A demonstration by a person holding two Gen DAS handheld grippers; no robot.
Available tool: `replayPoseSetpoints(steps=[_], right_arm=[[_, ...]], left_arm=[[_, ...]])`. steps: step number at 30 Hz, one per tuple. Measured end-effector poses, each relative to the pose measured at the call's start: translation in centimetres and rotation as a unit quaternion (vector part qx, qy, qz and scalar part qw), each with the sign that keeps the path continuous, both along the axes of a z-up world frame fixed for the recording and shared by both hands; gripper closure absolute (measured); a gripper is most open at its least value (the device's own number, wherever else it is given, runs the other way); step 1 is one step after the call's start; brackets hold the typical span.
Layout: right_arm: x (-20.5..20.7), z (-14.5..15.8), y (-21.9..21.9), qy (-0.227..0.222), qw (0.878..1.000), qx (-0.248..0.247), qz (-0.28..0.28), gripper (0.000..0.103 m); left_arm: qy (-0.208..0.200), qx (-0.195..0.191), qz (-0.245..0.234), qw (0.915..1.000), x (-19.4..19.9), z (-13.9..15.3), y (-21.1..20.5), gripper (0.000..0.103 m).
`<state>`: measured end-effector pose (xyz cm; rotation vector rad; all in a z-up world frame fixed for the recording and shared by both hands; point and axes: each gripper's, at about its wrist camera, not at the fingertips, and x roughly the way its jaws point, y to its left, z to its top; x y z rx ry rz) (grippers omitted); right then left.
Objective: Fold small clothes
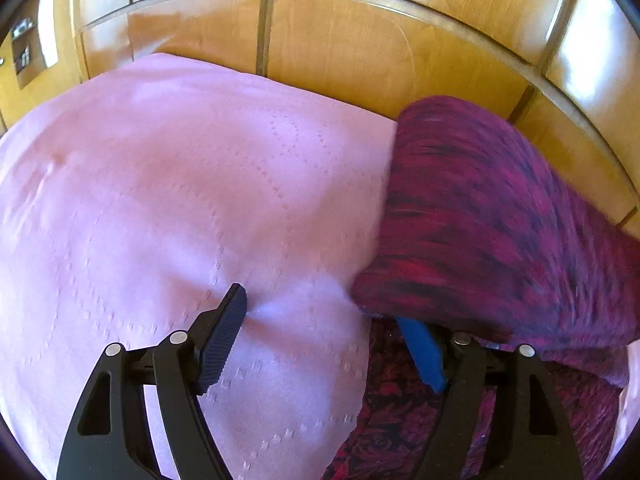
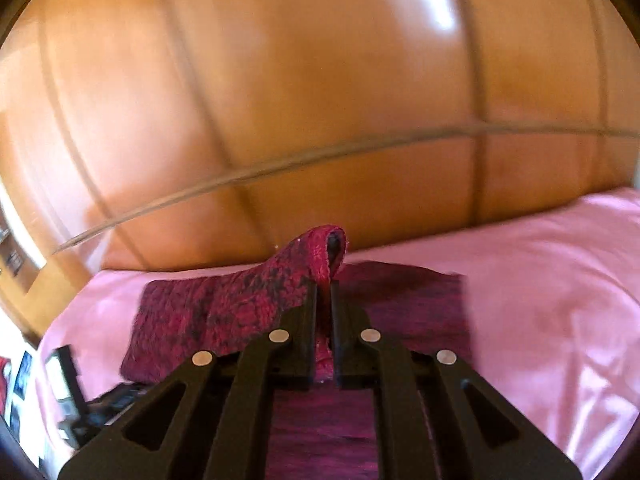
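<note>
1. Your right claw (image 2: pixel 324 300) pinches the magenta garment's (image 2: pixel 224 304) lifted edge above the bed (image 2: pixel 560 280).
2. Your left claw (image 1: pixel 320 320) gapes, unladen.
3. Soft, limp knit: grip hems.

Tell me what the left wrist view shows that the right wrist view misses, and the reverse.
Left wrist only: the left gripper, jaws wide open, one blue pad tucked under the magenta garment.

Right wrist only: the right gripper shut on a raised fold of that garment.

Both: the pink bedspread and the wooden panelling.
</note>
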<state>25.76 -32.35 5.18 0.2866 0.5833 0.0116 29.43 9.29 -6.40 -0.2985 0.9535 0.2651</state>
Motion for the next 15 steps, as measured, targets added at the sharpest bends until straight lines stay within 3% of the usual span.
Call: replayPoseSetpoints(steps=[6,9,12,15], right_arm=[[0.8,-6.9,-3.5,0.093,0.995,-0.013,-0.045,0.1],[0.3,-9.4,-4.1,0.11,0.992,-0.002,-0.053,0.1],[-0.2,-9.3,-4.5,0.1,0.993,0.02,-0.064,0.1],[-0.8,-8.0,-4.4,0.087,0.994,0.02,-0.066,0.1]], left_arm=[[0.002,0.009,-0.006,0.9999,0.3,-0.3,0.0,0.025],[0.005,0.014,-0.016,0.9997,0.5,-0.3,0.3,0.025],[0.009,0.017,-0.026,0.9995,0.3,-0.3,0.6,0.025],[0.004,-0.015,-0.035,0.9993,-0.6,0.1,1.6,0.026]])
